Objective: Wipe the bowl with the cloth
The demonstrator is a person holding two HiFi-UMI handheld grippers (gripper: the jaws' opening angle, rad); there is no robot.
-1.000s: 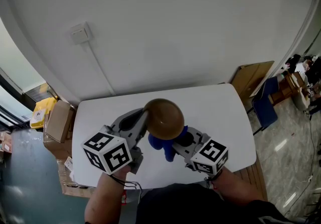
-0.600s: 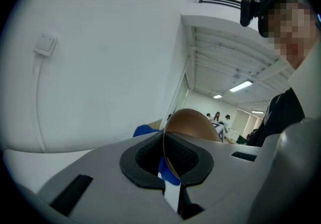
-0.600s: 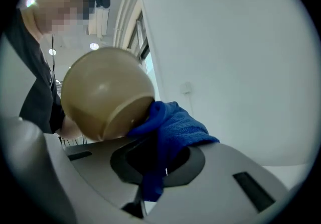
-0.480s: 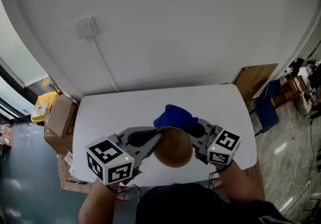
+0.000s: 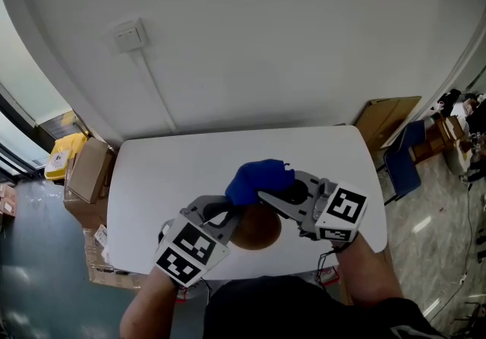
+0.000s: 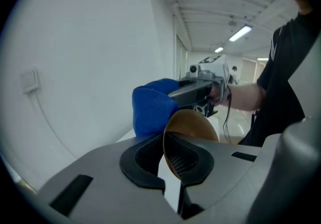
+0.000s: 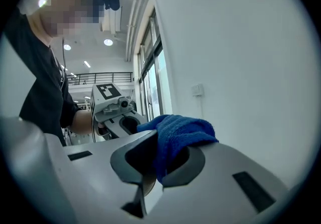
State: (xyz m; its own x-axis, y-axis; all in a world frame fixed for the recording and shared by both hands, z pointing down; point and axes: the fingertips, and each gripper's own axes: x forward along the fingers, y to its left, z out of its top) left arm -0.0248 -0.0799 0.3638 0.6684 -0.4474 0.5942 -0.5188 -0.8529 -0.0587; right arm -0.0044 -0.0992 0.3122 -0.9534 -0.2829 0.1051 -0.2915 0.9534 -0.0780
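The left hand-held gripper (image 6: 164, 153) is clenched on the rim of the brown bowl (image 5: 259, 232), held above the worktop (image 5: 163, 174). The right hand-held gripper (image 7: 153, 161) grasps the blue cloth (image 5: 254, 178), just beside the bowl.

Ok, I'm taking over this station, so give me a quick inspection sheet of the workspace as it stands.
Surface: white table against the wall.
Job's things: brown bowl, tilted; blue cloth beside its rim.
Clutter: nothing seen.
Grippers: left tongs shut on the bowl's rim; right tongs shut on the cloth.
Cables: wall cable running down from a wall box.
Surroundings: cardboard boxes left of the table, blue chair right.
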